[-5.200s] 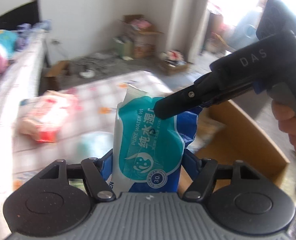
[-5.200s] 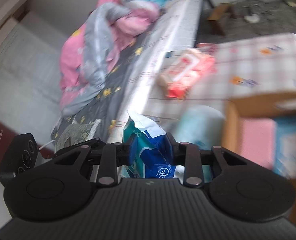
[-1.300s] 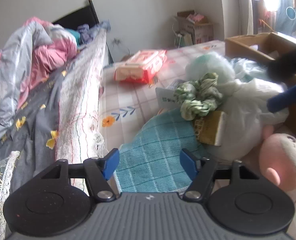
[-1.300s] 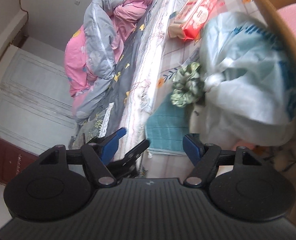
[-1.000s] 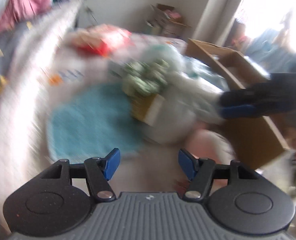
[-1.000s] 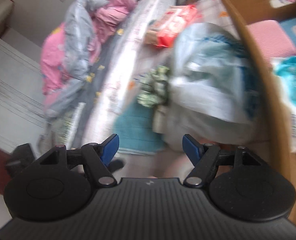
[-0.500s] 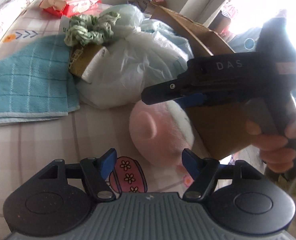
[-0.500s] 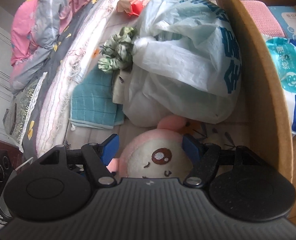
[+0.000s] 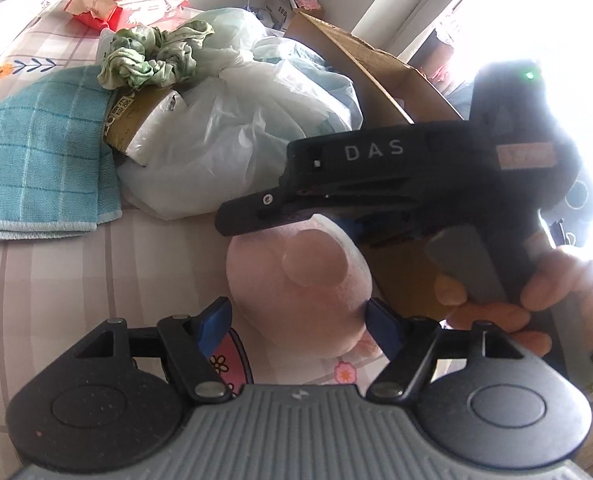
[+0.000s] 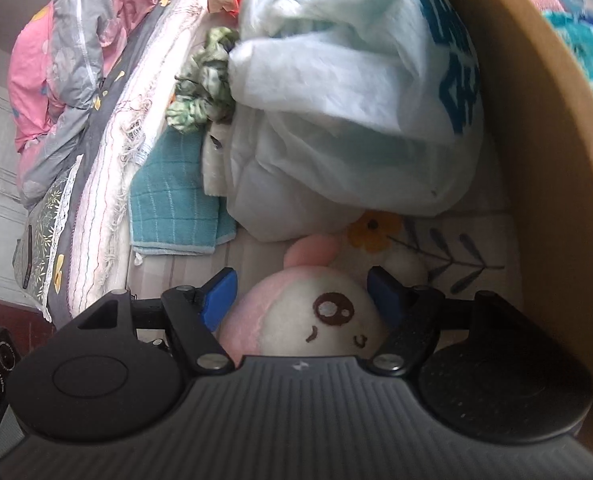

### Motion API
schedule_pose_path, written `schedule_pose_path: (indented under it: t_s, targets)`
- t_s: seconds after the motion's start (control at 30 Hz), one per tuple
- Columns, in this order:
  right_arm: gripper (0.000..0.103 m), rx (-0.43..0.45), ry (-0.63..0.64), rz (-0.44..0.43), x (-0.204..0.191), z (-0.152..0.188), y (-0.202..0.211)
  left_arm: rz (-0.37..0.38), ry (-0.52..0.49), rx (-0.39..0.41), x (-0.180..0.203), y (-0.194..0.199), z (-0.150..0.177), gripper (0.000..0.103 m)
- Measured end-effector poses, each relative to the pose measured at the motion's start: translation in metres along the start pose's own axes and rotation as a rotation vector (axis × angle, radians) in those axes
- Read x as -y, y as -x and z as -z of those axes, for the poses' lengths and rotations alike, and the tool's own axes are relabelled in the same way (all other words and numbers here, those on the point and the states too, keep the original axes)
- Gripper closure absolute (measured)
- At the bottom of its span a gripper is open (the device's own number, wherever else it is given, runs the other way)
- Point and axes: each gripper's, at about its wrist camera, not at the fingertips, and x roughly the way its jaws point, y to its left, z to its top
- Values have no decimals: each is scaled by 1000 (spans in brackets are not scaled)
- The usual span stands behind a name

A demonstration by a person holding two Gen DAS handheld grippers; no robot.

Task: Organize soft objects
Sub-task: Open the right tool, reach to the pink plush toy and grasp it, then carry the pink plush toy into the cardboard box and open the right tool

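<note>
A round pink and white plush toy [image 9: 296, 280] lies on the checked sheet beside the cardboard box [image 9: 376, 68]. My left gripper [image 9: 298, 322] is open, and the plush sits between its blue pads; the left pad stands clear of it. In the right wrist view the plush's face [image 10: 316, 320] shows between the pads of my right gripper [image 10: 302, 296], which is also open and straddles it. From the left wrist view, the right gripper's black finger [image 9: 256, 208] reaches across the top of the plush, with a hand [image 9: 496, 312] on its grip.
A stuffed white plastic bag [image 10: 336, 120] leans on the box wall [image 10: 556, 160] just behind the plush. A teal towel [image 9: 36, 160] and a green crumpled cloth [image 9: 148, 60] lie to the left. A red wipes pack [image 9: 128, 0] sits further back. Pink and grey bedding [image 10: 68, 60] lies alongside.
Both grippers have come down onto the plush toy, which now sits between both pairs of pads. The blue wipes pack held several seconds ago is no longer in either gripper.
</note>
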Motion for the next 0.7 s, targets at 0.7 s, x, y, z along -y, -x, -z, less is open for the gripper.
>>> schedule_pose_path:
  t_s: [0.7]
  targets:
    - [31,136,-11,-296,-38,-16,83,-97,-183,250,68,85,-36,32]
